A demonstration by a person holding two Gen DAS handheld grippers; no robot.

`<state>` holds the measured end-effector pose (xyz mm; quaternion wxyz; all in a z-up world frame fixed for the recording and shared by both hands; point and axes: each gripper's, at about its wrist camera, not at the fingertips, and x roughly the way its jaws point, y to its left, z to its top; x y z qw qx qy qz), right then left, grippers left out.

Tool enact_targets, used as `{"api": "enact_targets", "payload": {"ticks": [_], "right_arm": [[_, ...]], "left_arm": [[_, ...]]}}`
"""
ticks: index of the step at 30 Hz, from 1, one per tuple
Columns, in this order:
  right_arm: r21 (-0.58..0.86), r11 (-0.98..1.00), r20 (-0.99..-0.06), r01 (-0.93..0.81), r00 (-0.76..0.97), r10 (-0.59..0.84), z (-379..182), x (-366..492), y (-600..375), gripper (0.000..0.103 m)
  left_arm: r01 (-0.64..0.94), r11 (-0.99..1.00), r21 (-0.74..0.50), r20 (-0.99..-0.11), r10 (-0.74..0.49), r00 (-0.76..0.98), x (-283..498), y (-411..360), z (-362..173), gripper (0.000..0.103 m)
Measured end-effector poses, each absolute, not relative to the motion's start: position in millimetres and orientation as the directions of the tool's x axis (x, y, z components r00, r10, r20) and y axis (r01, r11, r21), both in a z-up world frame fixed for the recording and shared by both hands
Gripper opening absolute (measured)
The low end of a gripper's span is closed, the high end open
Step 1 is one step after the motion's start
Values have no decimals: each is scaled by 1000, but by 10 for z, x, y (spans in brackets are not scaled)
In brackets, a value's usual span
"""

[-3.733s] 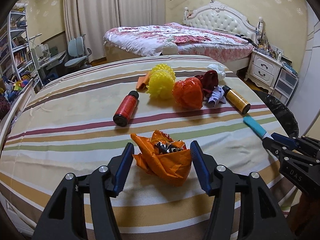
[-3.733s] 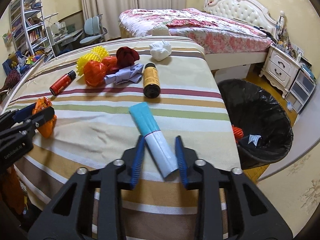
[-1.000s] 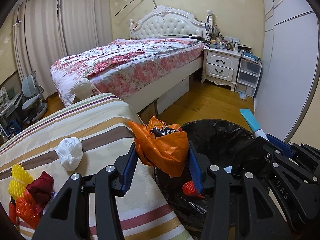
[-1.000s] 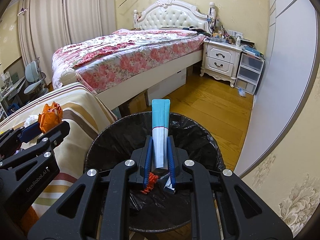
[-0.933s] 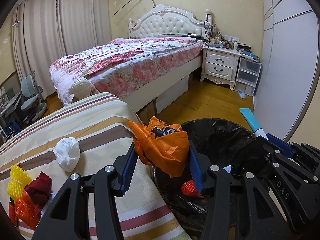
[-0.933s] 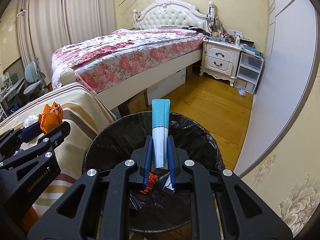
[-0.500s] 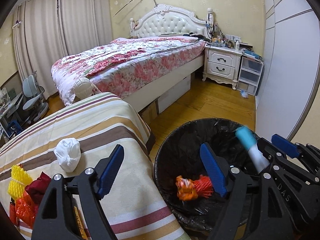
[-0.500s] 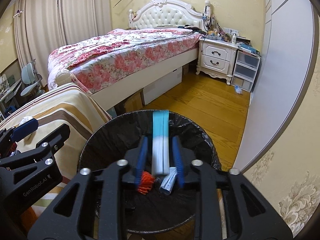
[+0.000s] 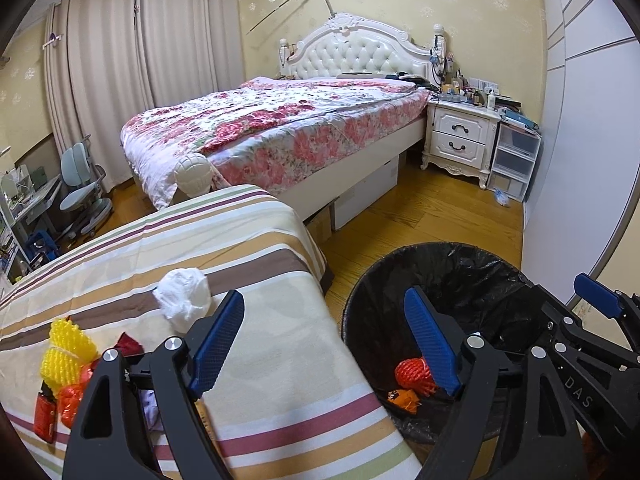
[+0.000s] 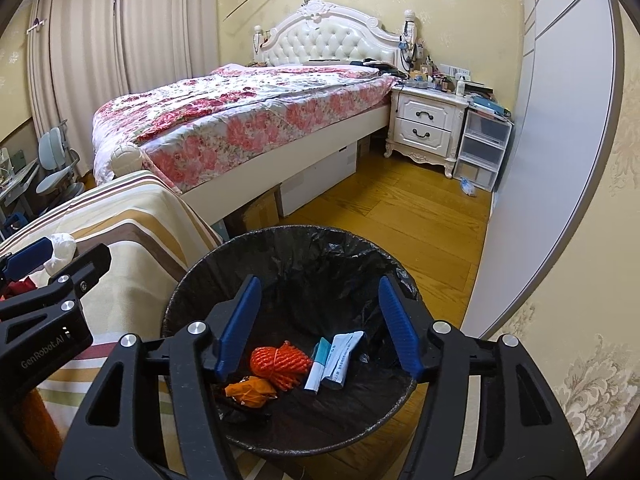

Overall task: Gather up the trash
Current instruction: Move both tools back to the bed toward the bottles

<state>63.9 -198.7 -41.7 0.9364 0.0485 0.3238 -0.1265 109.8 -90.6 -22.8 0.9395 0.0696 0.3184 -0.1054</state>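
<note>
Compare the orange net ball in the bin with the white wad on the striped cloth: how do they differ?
The orange net ball is bright, ridged mesh; the white wad is pale, soft and crumpled. The ball lies in the black bin beside other trash; the wad still sits on the striped cloth, uncollected. Both are roughly round lumps that neither gripper touches.

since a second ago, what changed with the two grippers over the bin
Both let go. The left gripper has just opened and its orange wrapper fell into the trash bin; the right gripper has just opened and the blue-and-white tube dropped in. Nothing is between either pair now. The bin and white wad stayed put.
</note>
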Motion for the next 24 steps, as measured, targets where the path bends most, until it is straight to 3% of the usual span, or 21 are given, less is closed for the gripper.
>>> {"api": "enact_targets", "payload": {"ticks": [11, 24], "right_arm": [[31, 983, -605, 179, 787, -125, -271, 540, -1546, 62], [39, 998, -630, -46, 775, 60, -307, 575, -534, 62]], "left_arm": [[163, 985, 58, -588, -98, 803, 822, -313, -17, 80], [-45, 997, 70, -608, 78, 790, 458, 823, -115, 80]]}}
